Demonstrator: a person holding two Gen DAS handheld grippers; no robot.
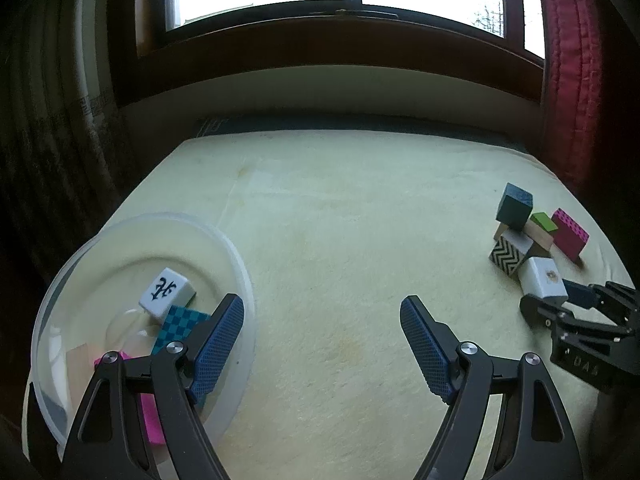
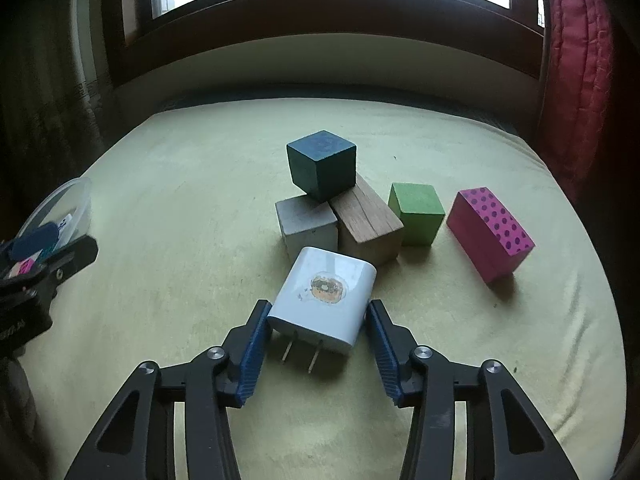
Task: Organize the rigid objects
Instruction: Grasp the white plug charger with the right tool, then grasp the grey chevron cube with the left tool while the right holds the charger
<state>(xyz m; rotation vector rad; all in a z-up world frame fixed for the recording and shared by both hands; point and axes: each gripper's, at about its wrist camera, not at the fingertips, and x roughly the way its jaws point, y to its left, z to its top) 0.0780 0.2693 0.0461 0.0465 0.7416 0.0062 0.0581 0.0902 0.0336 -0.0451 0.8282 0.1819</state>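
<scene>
My right gripper [image 2: 318,308] is shut on a white plug-in charger [image 2: 324,296], one pad on each side, prongs pointing back at me. Just behind it lies a pile: a dark teal cube [image 2: 322,168] on top of a grey block [image 2: 306,218] and a wooden block [image 2: 368,220], then a green cube [image 2: 416,212] and a pink dotted block [image 2: 488,232]. My left gripper [image 1: 322,304] stands open and empty, its left finger over the rim of a clear plastic bowl [image 1: 246,280]. The bowl holds a white block with a black mark [image 1: 166,290], a teal checkered block [image 1: 182,324] and a pink block [image 1: 152,420].
Everything rests on a pale yellow cloth [image 1: 340,220] over a table below a dark-framed window [image 1: 352,20]. A red curtain [image 1: 572,80] hangs at the right. The two grippers are far apart, with bare cloth between the bowl and the pile.
</scene>
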